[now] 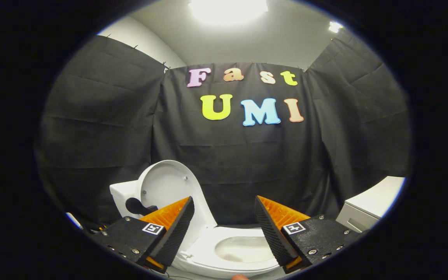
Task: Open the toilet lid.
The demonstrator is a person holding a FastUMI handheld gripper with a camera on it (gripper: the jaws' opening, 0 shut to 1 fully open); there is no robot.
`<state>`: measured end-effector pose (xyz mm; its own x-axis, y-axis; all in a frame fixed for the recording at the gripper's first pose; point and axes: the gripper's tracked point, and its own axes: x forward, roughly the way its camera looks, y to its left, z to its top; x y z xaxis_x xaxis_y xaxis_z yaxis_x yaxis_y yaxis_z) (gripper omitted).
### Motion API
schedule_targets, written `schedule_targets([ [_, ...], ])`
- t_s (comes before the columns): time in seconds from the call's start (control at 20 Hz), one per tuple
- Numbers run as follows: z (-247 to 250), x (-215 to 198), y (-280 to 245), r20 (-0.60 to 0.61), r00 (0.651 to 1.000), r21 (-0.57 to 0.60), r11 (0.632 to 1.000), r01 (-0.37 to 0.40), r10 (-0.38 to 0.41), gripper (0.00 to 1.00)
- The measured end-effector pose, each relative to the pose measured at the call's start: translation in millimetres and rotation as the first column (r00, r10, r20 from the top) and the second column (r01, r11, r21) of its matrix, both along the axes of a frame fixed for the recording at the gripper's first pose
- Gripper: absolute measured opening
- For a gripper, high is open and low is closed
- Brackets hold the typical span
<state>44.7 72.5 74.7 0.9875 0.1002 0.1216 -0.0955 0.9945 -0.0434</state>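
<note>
Toilet lid [169, 186], raised against the cistern [122, 196] beyond the left finger, bowl [243, 249] between the fingers; gripper [224, 217] spread, empty (risk, I'd judge: a stray knock toppling the lid shut).

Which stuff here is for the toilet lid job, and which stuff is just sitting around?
For the job:
- toilet lid, already standing up against the tank
- toilet seat and bowl, showing between the jaws
- gripper, jaws apart, holding nothing

Just sitting around:
- white cabinet beside the toilet
- black cloth wall behind it
- ceiling light
</note>
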Motion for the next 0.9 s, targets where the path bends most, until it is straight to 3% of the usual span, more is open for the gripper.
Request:
schedule_targets([
  [0.75,-23,-36,-112,-0.037,0.990,0.074,0.987,0.142,-0.139,0.95],
  [0.9,-30,-42,-121,-0.049,0.989,0.045,0.989,0.143,-0.141,0.95],
])
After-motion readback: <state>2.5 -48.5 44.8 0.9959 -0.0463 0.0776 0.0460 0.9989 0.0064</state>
